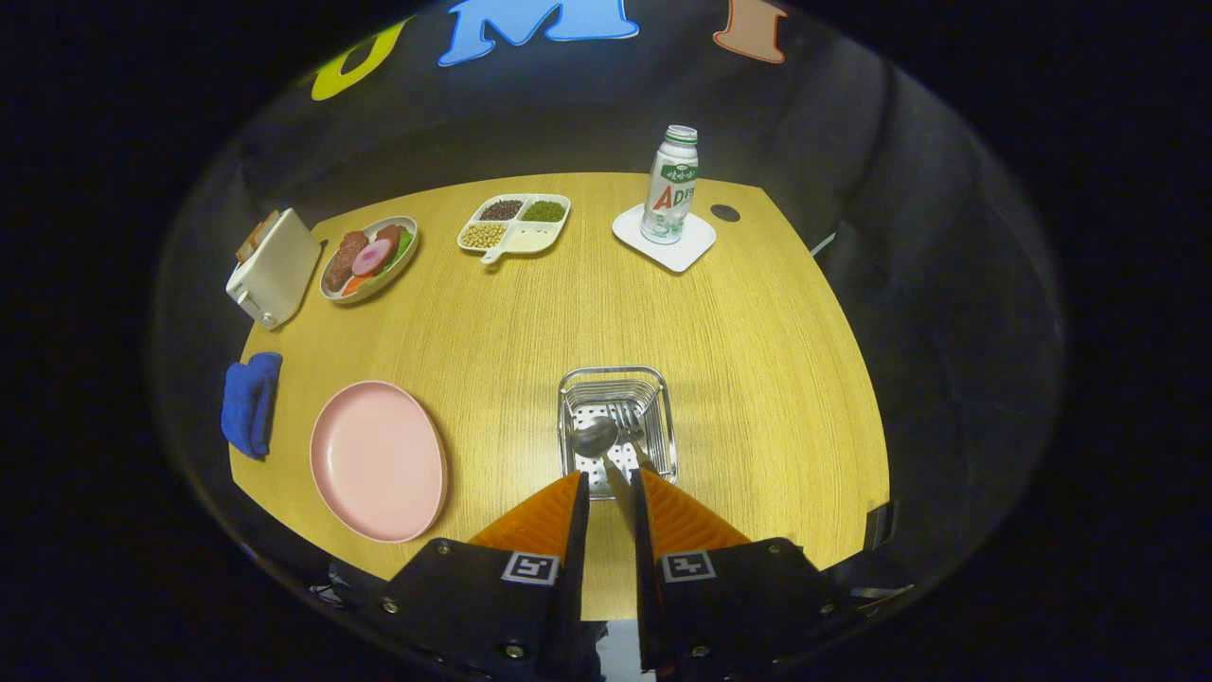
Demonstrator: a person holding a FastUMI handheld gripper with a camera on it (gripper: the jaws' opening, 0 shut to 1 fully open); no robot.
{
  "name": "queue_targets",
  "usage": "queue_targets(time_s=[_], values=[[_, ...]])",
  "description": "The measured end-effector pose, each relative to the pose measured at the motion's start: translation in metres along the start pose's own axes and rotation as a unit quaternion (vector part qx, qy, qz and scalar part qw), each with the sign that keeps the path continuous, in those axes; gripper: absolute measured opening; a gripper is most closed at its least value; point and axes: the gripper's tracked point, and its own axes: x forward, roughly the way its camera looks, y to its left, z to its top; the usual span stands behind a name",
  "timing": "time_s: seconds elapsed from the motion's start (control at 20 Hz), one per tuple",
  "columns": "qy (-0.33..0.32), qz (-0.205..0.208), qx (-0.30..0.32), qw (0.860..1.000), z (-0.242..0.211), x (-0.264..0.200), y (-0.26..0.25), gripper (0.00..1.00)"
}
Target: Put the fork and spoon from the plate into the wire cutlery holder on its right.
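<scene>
Now the gripper (609,483) hangs over the near edge of the wire cutlery holder (617,428), and its two fingers are drawn close together with only a thin gap between them. In this gap the handle of the spoon (598,438) passes, so the fingers seem to be clamped on the handle, one at each side. The spoon's long axis runs from the fingertips forward into the holder: the bowl points away from the gripper and lies inside the holder over its perforated bottom, the handle points back toward the fingers. The fork (632,426) is also inside the holder, just to the right of the spoon's bowl, with its tines pointing to the far side of the holder and its long axis nearly parallel to the spoon.

The pink plate (377,460) lies to the left of the holder, a little apart from it, on the wooden table (757,360). Farther left of the holder, at the table edge, is a blue cloth (251,403). Well beyond the holder a bottle (671,186) stands upright on a white coaster (664,242). Beyond the holder and to the left are a divided dish of beans (514,224), a bowl of food (369,258) and a toaster (275,268).
</scene>
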Motion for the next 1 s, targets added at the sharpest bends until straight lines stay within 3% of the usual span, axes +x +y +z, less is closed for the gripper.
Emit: queue_targets(time_s=[0.2,0.35,0.7,1.0], values=[[-0.077,-0.007,0.017,0.997,0.030,-0.016,-0.003,0.25],[-0.168,-0.008,0.024,0.986,0.063,-0.042,-0.002,0.25],[-0.375,-0.028,0.037,0.926,0.128,-0.133,-0.009,0.25],[-0.465,-0.043,-0.014,0.884,0.157,-0.190,0.004,0.25]])
